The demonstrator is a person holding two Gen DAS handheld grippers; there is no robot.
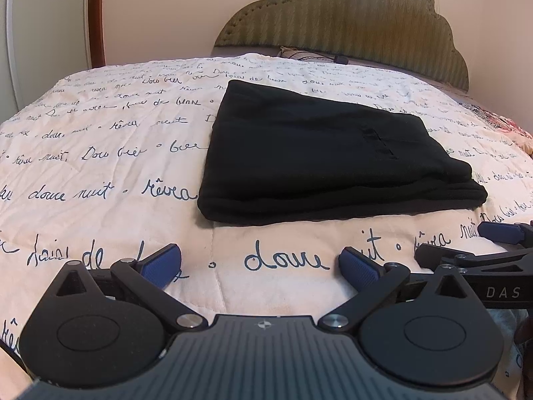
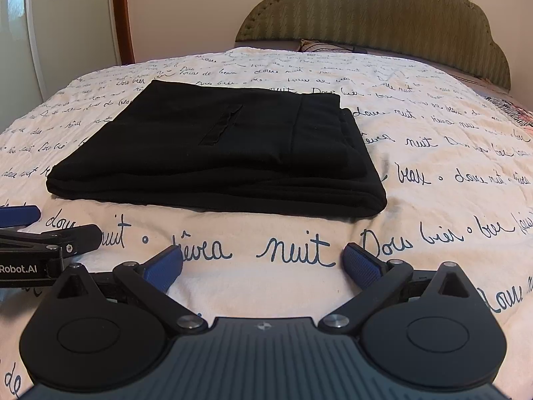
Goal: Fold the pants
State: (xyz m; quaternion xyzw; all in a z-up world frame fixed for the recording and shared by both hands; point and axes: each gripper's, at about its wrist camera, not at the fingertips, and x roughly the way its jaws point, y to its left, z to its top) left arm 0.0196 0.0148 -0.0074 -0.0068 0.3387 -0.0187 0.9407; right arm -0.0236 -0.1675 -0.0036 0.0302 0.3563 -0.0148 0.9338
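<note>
The black pants [image 1: 319, 156] lie folded into a flat rectangular stack on the bed, and show in the right wrist view [image 2: 220, 153] too. My left gripper [image 1: 260, 266] is open and empty, just short of the stack's near edge. My right gripper [image 2: 263, 266] is open and empty, also just in front of the stack. The right gripper's side shows at the right edge of the left wrist view [image 1: 493, 256]. The left gripper's side shows at the left edge of the right wrist view [image 2: 40, 240]. Neither gripper touches the pants.
The bed has a cream quilt [image 1: 100, 166] printed with dark handwriting. A green padded headboard [image 1: 349, 16] and a pillow [image 1: 306, 54] stand at the far end. A white wardrobe [image 2: 40, 33] and a wooden frame [image 2: 123, 13] are at the left.
</note>
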